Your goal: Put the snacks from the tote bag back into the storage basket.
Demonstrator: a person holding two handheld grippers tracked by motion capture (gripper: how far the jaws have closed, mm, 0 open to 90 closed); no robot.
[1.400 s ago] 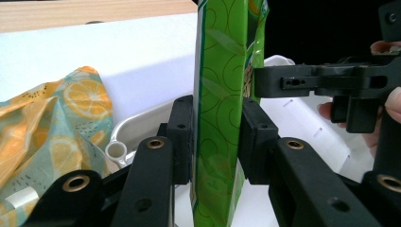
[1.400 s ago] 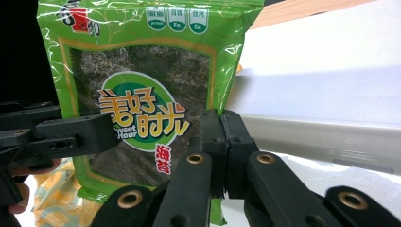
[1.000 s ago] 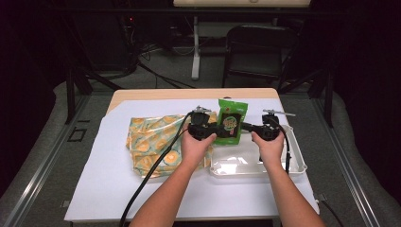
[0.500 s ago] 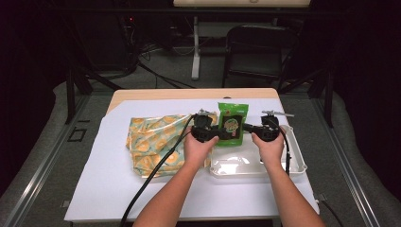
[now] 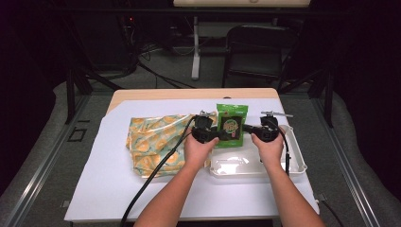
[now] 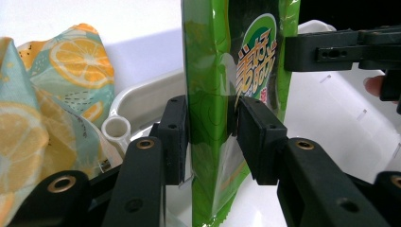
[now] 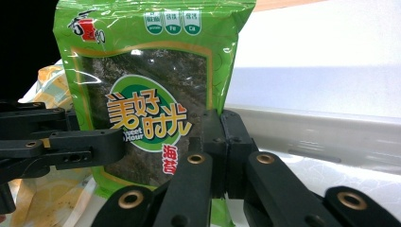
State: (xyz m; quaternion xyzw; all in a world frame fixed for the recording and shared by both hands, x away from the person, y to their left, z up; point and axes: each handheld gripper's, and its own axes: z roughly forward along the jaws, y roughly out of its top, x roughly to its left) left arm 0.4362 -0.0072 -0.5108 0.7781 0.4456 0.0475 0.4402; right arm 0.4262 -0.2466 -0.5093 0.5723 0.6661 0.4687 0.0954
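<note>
Held upright over the white tray [image 5: 283,168] at the desk's right, the green seaweed snack pouch [image 5: 231,125] stays pinched in the right tongs [image 7: 221,142] as the left tongs [image 6: 210,137], just opening, should clear it fully before withdrawing.

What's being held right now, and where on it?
The green pouch, upright over the tray. Right gripper is clamped on its side edge; left gripper straddles the opposite edge, its jaws just opening.
</note>
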